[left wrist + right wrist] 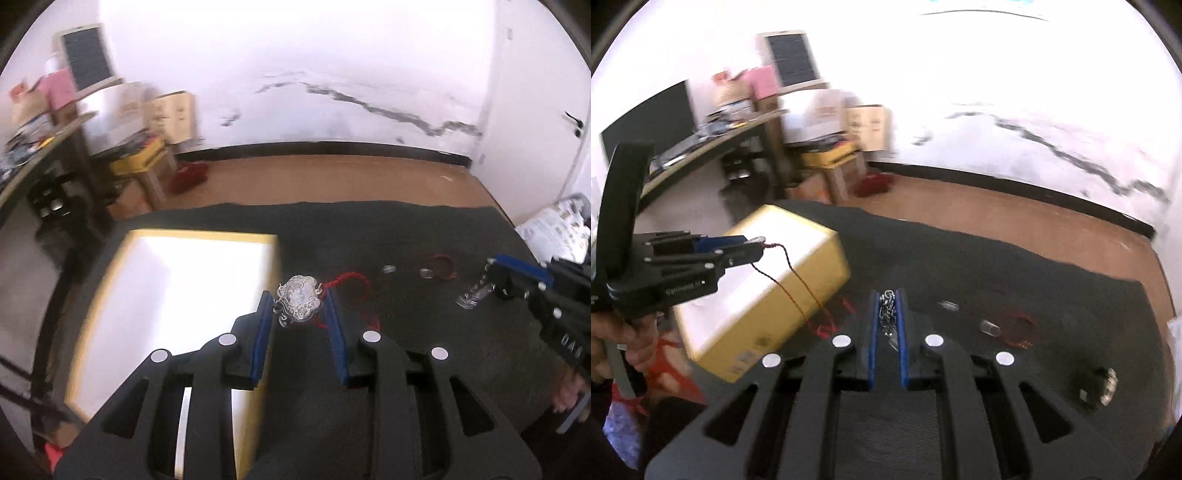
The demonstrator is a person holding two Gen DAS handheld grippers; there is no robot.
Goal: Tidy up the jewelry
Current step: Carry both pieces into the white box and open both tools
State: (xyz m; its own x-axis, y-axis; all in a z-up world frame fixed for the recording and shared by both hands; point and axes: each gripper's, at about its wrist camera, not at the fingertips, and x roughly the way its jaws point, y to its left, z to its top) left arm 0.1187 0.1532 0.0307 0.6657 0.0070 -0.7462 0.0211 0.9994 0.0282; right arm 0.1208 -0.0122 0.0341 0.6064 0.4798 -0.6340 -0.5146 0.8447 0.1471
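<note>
I hold the left gripper [299, 310] raised over the desk [424, 229], its jaws pinching a silver pendant [298, 303] by the edges. In the right wrist view the same left gripper [759, 245] shows a red cord [790, 280] hanging from it down to the dark cloth, where its end lies beside the yellow box [798, 280]. I judge the pendant is held high so that the cord clears the cloth and can follow into the box without snagging. The box [173, 295] sits just to the left of the pendant; its pale top is washed out by glare and I cannot tell whether it is open.

The right gripper [887, 314] has its jaws pressed close on a silver chain [886, 312], which bunches between the blue pads [873, 332]. From the left wrist view the right gripper [495, 280] is low over the cloth with the chain [474, 295] at its tip, so I judge the chain is only just being gathered.

Still loose on the cloth: a red bracelet [1019, 328], a small clear piece [990, 326] touching it, a small silver piece [948, 305] and a dark clip-like item [1099, 386]. These remain to be sorted.
</note>
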